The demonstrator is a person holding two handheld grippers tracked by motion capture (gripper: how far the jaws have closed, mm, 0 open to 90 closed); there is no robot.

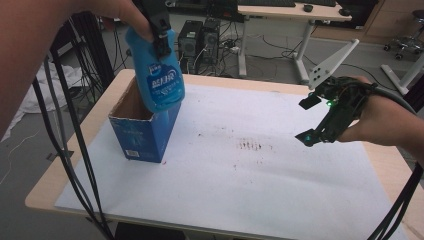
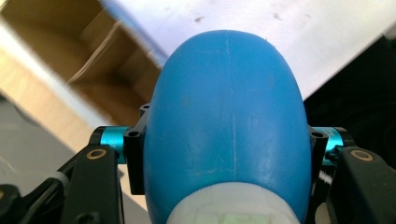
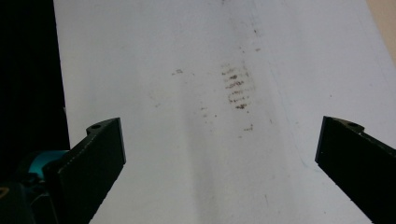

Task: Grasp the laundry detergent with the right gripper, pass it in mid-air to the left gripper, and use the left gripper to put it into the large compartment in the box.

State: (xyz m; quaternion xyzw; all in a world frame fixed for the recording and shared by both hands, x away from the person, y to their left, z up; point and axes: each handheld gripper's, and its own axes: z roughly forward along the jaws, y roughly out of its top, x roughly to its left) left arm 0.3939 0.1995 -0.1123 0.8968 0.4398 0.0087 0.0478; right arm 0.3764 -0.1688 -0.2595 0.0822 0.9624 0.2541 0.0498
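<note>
A blue plastic bottle [image 1: 161, 82] hangs base-down and tilted over the open top of a blue carton [image 1: 145, 137], its base just inside the rim. My left gripper [image 1: 161, 42] is shut on the bottle's upper part, with a hand above it. In the left gripper view the bottle [image 2: 226, 116] sits between both jaws of the left gripper [image 2: 226, 140], and the carton's brown inside [image 2: 107, 70] lies beyond. My right gripper [image 1: 307, 120] hovers open above the right side of the table. In the right gripper view nothing lies between the jaws of the right gripper [image 3: 219, 149].
A white mat [image 1: 250, 195] covers the wooden table [image 1: 65, 165]. A patch of brown marks [image 1: 248, 145] [image 3: 236, 86] lies mid-mat. Black cables [image 1: 65, 145] hang at the left. Desks and computer towers [image 1: 200, 37] stand behind the table.
</note>
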